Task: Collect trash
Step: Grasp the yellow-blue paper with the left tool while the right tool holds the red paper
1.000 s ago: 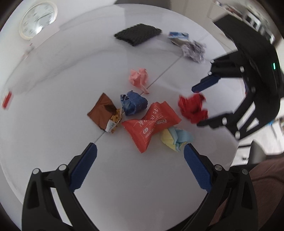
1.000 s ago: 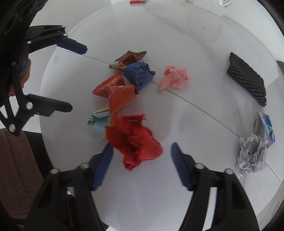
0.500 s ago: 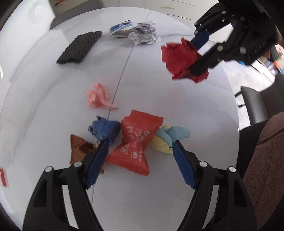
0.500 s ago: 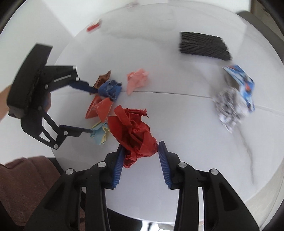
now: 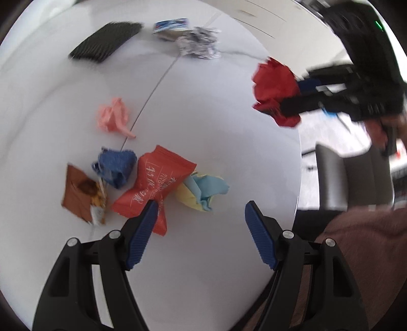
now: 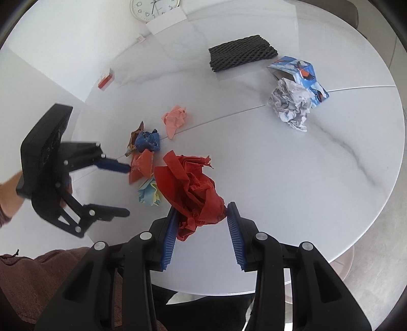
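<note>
Red crumpled paper [image 6: 194, 187]: clamped between the blue pads of the right gripper [image 6: 202, 233] at lower centre of the right wrist view, held above the table; in the left wrist view it is seen at upper right [image 5: 276, 90], motion-blurred.

Left gripper [image 5: 198, 233]: jaws spread wide, nothing held; one pad tip overlaps the orange snack wrapper [image 5: 155, 188], contact cannot be told. Just beyond it are grouped a blue-and-yellow paper wad [image 5: 202, 189], a blue crumpled scrap [image 5: 115, 166] and a brown wrapper [image 5: 81, 193]; a pink paper ball [image 5: 114, 118] lies apart, left of centre.

Surface: round white marbled table [image 6: 279, 165] with a seam across it. At upper right are found a black mesh pad [image 6: 241, 52], a printed paper ball [image 6: 291, 104] and a blue patterned carton [image 6: 301, 73], partly covered by that ball.

Room: a wall clock [image 6: 152, 9], cut off at the top edge.
</note>
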### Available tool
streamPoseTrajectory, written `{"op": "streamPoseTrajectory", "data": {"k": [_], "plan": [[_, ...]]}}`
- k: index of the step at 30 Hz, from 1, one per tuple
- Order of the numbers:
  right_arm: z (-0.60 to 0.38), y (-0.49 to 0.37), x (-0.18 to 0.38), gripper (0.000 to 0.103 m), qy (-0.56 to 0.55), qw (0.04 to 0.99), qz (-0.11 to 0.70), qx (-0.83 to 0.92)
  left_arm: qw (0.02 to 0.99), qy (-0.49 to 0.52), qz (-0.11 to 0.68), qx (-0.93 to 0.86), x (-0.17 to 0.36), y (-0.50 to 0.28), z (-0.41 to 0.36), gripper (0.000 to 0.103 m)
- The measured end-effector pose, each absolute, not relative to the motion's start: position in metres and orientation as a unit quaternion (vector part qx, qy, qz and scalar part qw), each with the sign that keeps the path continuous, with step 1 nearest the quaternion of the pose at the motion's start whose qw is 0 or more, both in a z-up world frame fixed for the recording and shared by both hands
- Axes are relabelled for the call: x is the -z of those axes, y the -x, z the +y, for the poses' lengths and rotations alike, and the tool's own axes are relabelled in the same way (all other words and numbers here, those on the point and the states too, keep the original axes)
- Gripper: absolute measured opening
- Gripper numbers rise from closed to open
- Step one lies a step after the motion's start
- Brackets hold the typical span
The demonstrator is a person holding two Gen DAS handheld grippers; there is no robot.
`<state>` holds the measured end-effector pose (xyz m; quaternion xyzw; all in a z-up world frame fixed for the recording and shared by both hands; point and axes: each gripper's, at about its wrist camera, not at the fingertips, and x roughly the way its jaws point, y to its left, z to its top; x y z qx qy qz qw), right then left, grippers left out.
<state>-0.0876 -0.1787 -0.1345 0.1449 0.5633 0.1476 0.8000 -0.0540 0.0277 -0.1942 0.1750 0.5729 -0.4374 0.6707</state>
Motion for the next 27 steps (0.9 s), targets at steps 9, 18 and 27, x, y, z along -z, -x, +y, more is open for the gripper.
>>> {"op": "streamPoseTrajectory", "data": {"k": [9,18,27], "plan": [[-0.186,0.1,0.13,0.039,-0.14,0.804,0.555,-0.163,0.738,-0.04,0.614,0.278,0.201,0.062,0.017,0.067],[-0.205,0.117,0.124,0.039,-0.121,0.804,0.547,-0.199,0.757,0.071,0.612,0.217,0.176,0.083,0.039,0.065],[-0.229,0.138,0.128,0.039,-0.097,0.795,0.552,-0.233,0.777,0.104,0.604,0.142,0.199,0.091,0.018,0.065]]}}
